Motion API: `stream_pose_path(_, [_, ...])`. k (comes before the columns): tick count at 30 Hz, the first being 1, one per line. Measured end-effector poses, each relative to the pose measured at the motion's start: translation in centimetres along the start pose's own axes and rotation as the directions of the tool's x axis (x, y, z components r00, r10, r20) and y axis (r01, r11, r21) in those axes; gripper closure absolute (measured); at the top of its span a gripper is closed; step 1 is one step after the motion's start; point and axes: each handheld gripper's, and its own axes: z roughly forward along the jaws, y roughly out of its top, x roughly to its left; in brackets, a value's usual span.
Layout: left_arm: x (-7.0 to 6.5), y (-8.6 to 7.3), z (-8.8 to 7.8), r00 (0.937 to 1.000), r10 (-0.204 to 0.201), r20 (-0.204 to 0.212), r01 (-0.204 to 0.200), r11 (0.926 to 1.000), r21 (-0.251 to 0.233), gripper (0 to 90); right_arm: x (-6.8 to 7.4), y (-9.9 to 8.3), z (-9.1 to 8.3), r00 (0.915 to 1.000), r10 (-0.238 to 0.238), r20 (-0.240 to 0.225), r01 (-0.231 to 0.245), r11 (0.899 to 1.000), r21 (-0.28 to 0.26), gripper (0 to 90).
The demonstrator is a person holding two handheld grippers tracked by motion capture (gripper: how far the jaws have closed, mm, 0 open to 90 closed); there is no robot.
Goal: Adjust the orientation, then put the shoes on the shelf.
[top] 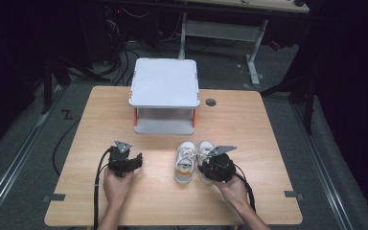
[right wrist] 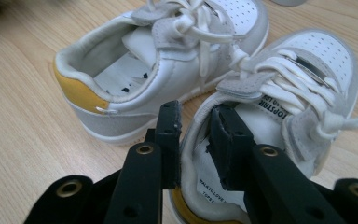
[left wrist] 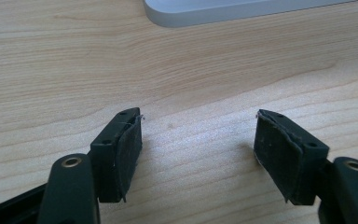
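Right now the right shoe (right wrist: pixel 279 93) sits on the table (top: pixel 124 201) touching the left shoe (right wrist: pixel 168 70), in front of the white shelf (top: pixel 164 82). Your right gripper (right wrist: pixel 195 122) straddles its inner collar wall, pads barely off it, so nothing is clamped. Lift now and it slips or drags its neighbour. Your left gripper (left wrist: pixel 198 140) idles spread wide over bare wood.

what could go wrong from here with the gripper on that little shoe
The right gripper straddles just the thin collar wall of the nearer small white sneaker with a yellow heel tab, one jaw inside, one outside, with a visible gap; lifted now, it may well slip or tilt. The second matching white sneaker lies very close and its laces could get dragged along.
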Motion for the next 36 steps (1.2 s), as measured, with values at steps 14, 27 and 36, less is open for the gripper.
stream_pose_path(14, [0.0, 0.0, 0.0, 1.0, 0.005, -0.002, -0.005, 1.0, 0.002, 32.4, 0.0, -0.3, 0.0, 0.999, 0.011, -0.044, -0.013, 0.999, -0.041, 51.0])
stream_pose_path(27, [-0.1, 0.0, 0.0, 0.9998, 0.017, -0.005, -0.017, 0.9998, 0.007, 31.4, -4.1, -3.9, -4.5, 0.9929, 0.11, -0.045, -0.118, 0.951, -0.286, 55.5])
stream_pose_path(36, [-0.2, 0.0, 0.0, 0.9999, 0.01, -0.007, -0.01, 0.9999, 0.004, 31.2, -11.4, -7.2, -2.2, 0.9254, 0.315, 0.211, -0.259, 0.932, -0.255, 53.3])
